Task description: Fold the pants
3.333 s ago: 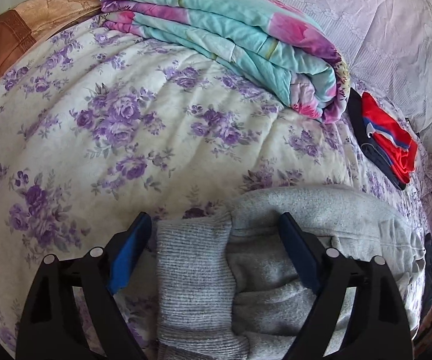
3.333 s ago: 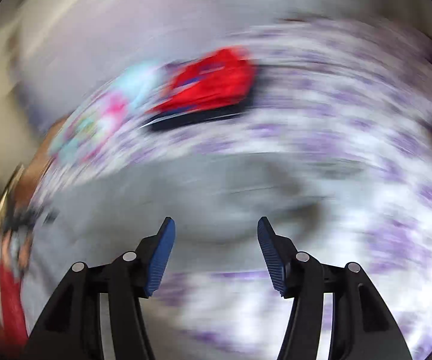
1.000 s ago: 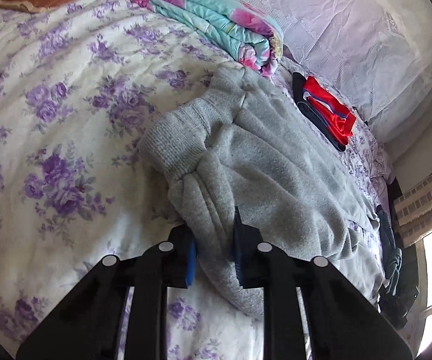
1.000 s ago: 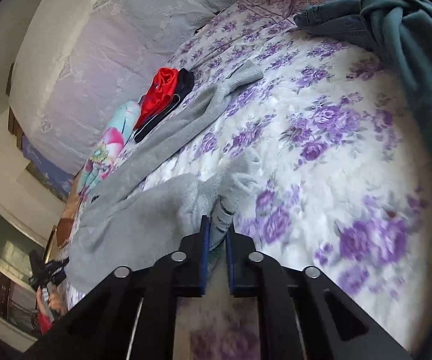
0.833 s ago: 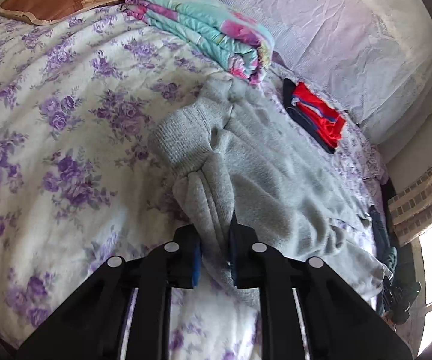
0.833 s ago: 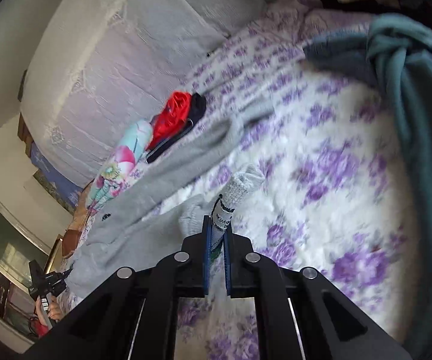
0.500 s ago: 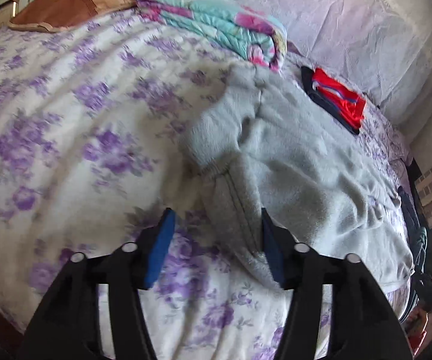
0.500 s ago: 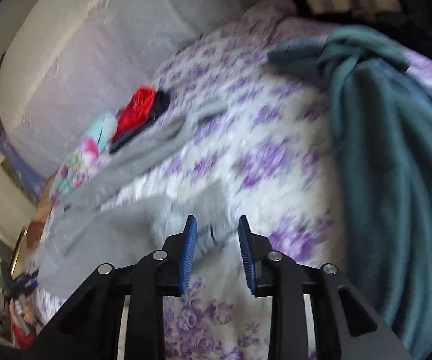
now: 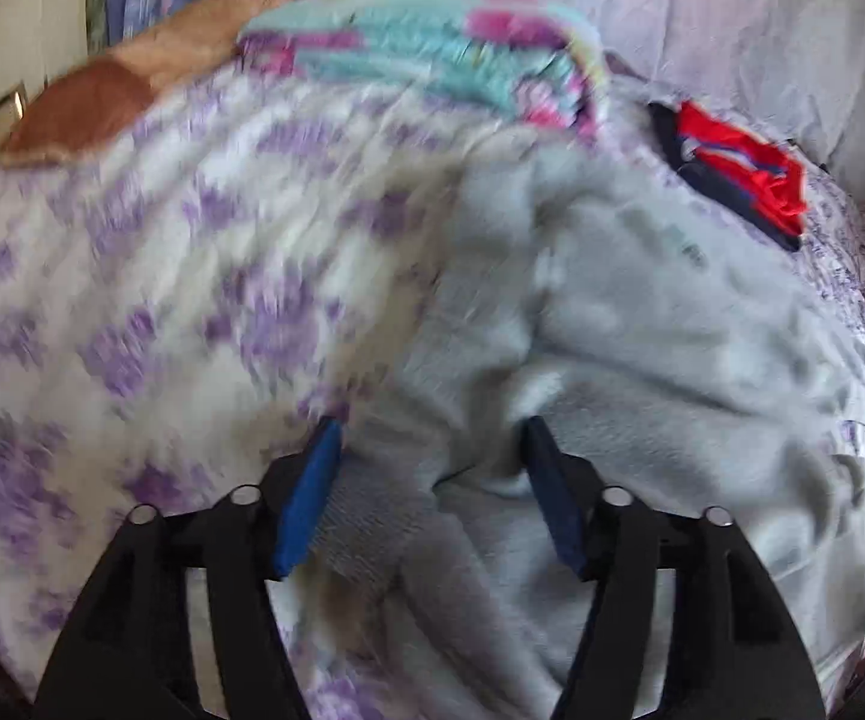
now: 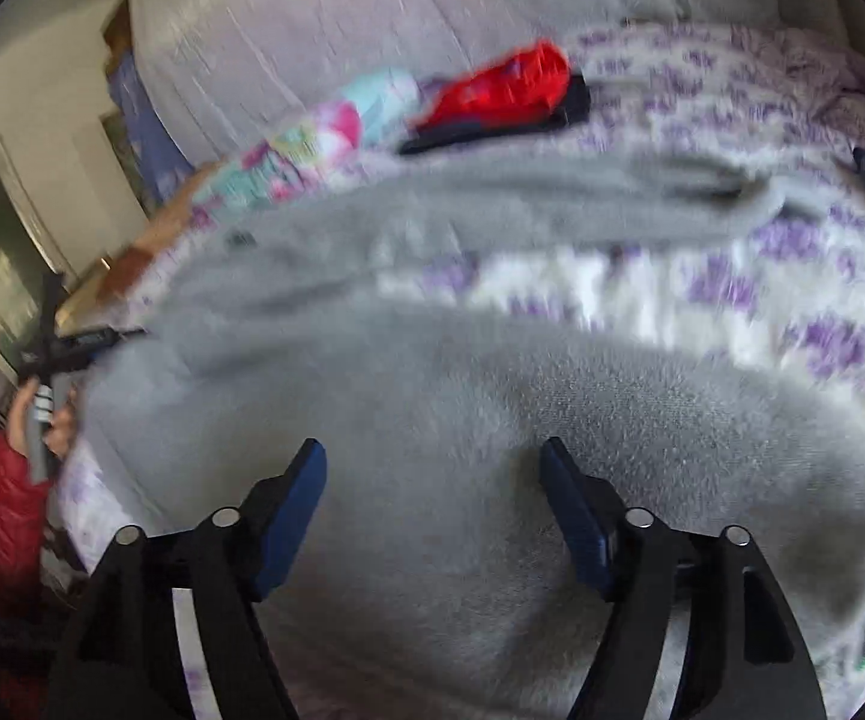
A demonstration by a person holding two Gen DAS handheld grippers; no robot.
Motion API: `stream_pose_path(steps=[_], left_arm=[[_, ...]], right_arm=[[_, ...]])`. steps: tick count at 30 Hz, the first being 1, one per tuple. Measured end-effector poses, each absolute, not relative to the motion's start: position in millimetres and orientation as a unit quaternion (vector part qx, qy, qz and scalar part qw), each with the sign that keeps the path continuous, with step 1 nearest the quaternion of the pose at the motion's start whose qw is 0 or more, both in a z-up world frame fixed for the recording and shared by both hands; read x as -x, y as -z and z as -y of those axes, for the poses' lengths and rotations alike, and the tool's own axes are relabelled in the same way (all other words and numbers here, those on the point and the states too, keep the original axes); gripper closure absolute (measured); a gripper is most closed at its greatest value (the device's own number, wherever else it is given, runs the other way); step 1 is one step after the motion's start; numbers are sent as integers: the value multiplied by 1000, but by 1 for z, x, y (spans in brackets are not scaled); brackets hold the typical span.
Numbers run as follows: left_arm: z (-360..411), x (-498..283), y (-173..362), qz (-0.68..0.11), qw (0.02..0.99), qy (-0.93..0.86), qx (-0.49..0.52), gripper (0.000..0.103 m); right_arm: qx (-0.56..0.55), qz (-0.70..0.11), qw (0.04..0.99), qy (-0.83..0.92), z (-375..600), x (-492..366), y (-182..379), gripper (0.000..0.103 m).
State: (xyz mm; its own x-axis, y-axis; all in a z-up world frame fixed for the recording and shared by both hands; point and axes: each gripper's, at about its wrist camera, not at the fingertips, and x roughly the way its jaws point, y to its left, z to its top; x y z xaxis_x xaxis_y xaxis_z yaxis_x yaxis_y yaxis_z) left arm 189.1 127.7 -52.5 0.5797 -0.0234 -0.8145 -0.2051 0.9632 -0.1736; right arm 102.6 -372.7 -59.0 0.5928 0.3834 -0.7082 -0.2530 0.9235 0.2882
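The grey sweatpants [image 9: 642,324] lie spread and rumpled on the purple-flowered bed [image 9: 132,276]. My left gripper [image 9: 429,480] is open, its fingers straddling the bunched waistband end without pinching it. In the right wrist view the pants [image 10: 492,420] fill the foreground, one leg stretching away toward the far right. My right gripper [image 10: 432,498] is open just above the grey fabric and holds nothing. Both views are motion-blurred.
A folded teal and pink quilt [image 9: 432,60] and a red and dark folded garment [image 9: 738,174] lie at the far side by the white wall. A brown pillow [image 9: 132,96] sits far left. The person's red sleeve [image 10: 9,510] shows at the bed's left edge.
Both grippers were shut on the pants a second ago and have opened and let go. The right gripper has swung round over the grey fabric; the left has dropped closer to the waistband.
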Motion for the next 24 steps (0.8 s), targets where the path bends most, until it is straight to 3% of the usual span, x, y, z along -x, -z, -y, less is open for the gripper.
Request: stream_pose_path(steps=[5, 10, 14, 17, 24], left_arm=[[-148, -184, 34, -439, 880, -22, 180, 35], [-153, -229, -3, -411, 897, -50, 157, 22], [-156, -290, 5, -445, 880, -55, 154, 22], [-157, -328, 21, -472, 865, -52, 163, 27], [-151, -355, 44, -491, 846, 39, 206, 43]], right_arm=[[-102, -394, 894, -188, 380, -98, 44, 27], [-101, -370, 899, -212, 365, -118, 23, 25], [-90, -415, 880, -211, 335, -154, 48, 16], [-38, -421, 880, -217, 316, -157, 60, 3], [-70, -413, 877, -237, 327, -155, 61, 3]])
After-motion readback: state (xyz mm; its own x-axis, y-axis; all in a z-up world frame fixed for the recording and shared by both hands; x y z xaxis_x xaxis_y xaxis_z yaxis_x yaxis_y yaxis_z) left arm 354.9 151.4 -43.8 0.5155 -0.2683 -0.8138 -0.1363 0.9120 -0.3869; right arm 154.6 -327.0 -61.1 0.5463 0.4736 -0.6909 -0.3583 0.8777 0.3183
